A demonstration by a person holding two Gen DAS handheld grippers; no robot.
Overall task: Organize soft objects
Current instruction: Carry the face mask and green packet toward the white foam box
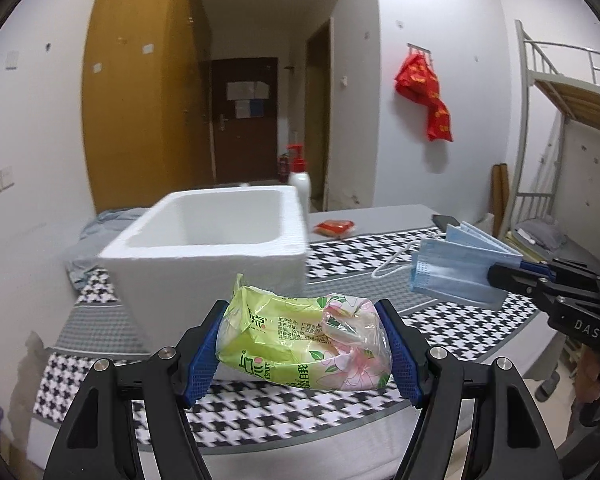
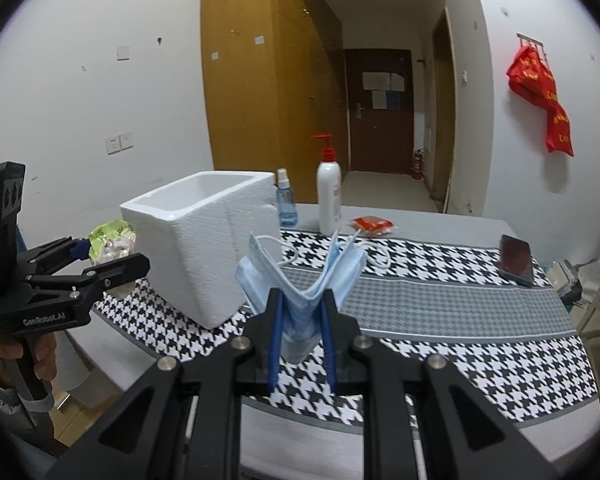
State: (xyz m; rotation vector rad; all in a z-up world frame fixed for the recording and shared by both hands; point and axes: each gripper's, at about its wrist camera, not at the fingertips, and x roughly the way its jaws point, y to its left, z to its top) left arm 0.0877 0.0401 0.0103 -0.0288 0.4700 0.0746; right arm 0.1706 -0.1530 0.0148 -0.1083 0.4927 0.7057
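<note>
Left wrist view: we see the white foam box (image 1: 208, 240) just ahead; left tongs (image 1: 300, 354) clamp a green tissue pack (image 1: 296, 344), right tongs (image 2: 302, 340) pinch blue face masks (image 2: 300, 280).

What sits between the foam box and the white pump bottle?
In the right wrist view, a small blue spray bottle stands between the foam box and the pump bottle.

Left wrist cam sits low and close behind its fingers (image 1: 204, 344), facing the foam box (image 1: 212, 248) at frame centre, with the right gripper (image 1: 512, 276) at the right edge. Right wrist cam looks the same way from further right, box (image 2: 204, 240) centre-left, left gripper (image 2: 100, 264) at left edge. Both share the box, the houndstooth bench (image 1: 380, 256), the pump bottle (image 2: 329, 196) and the far door (image 1: 244, 120).
</note>
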